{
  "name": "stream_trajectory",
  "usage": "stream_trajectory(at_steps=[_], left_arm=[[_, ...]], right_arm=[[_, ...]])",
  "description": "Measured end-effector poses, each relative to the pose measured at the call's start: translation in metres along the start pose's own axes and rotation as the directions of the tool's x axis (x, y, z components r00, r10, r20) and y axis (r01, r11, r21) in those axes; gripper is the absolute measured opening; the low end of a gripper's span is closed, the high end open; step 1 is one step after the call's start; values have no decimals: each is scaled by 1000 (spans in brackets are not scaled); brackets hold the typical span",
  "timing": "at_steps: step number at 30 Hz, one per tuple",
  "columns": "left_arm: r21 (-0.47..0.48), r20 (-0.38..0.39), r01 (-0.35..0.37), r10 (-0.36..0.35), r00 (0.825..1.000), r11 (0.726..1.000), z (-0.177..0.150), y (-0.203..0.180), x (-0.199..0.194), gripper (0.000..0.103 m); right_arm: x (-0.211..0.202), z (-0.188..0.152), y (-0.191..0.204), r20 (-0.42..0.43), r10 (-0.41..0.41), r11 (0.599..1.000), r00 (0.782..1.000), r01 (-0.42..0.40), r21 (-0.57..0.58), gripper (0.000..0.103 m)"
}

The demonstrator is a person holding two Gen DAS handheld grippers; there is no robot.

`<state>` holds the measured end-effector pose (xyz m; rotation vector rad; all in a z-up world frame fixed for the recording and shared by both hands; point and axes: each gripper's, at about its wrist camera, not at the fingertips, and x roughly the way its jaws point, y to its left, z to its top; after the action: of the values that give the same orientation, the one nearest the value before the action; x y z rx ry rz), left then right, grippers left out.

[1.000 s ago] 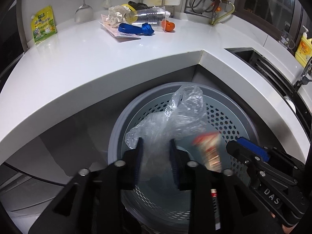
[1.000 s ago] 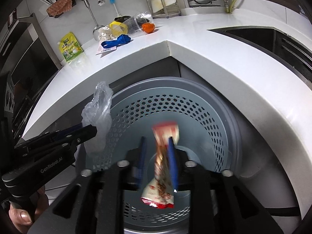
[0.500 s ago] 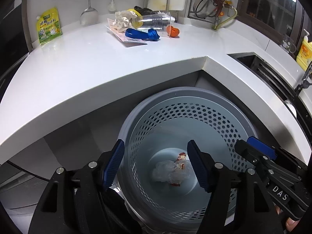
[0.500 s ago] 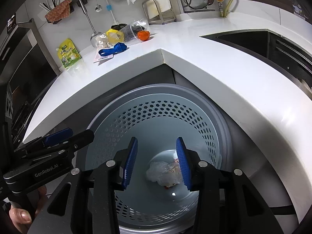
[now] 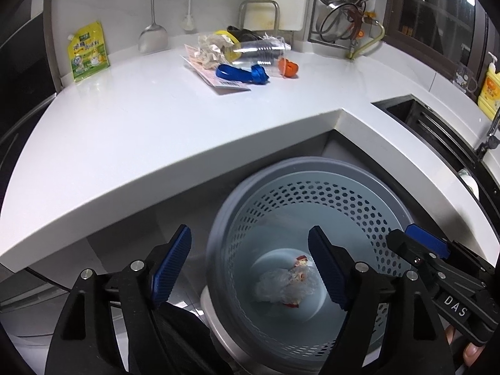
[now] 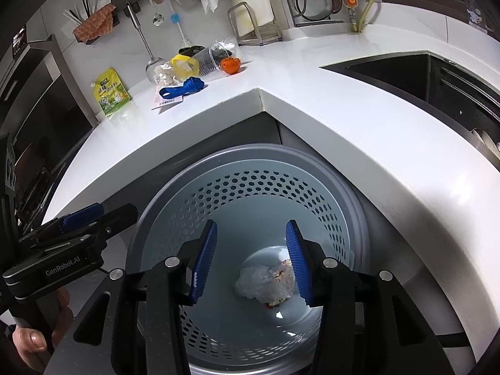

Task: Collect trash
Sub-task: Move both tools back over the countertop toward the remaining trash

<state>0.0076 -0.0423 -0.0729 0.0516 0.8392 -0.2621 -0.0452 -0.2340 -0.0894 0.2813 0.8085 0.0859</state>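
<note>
Both hand-held grippers released, nothing held: left hand-held gripper (image 5: 250,268) and right hand-held gripper (image 6: 251,262) hang over the perforated grey bin (image 6: 250,187). Crumpled clear bag (image 6: 259,284) and red wrapper (image 5: 301,261) lie touching on the bin floor. More trash on the far desk (image 5: 156,118): blue bag (image 5: 242,75), plastic cup (image 6: 207,59), orange peel (image 5: 288,67).

Both wrist views look steeply down from close above the round grey perforated plastic bin (image 5: 315,193) (image 6: 250,168), facing the white stone corner countertop (image 5: 156,118) (image 6: 312,87); both share these.
</note>
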Motion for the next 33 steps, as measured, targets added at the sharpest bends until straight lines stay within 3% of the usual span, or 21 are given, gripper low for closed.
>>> stream_trajectory(at_steps=[15,23,33], left_arm=[[-6,71,-16,16,997,1000,29,10,-13,87],[-30,129,-16,20,991,999,59,20,-15,90],[-76,170,-68,80,982,995,105,40,0,92]], right_arm=[[5,33,10,42,9,999,999,-7,-52,50],[7,72,18,85,35,996,996,-28,-85,54],[28,123,16,114,29,993,993,-16,-114,57]])
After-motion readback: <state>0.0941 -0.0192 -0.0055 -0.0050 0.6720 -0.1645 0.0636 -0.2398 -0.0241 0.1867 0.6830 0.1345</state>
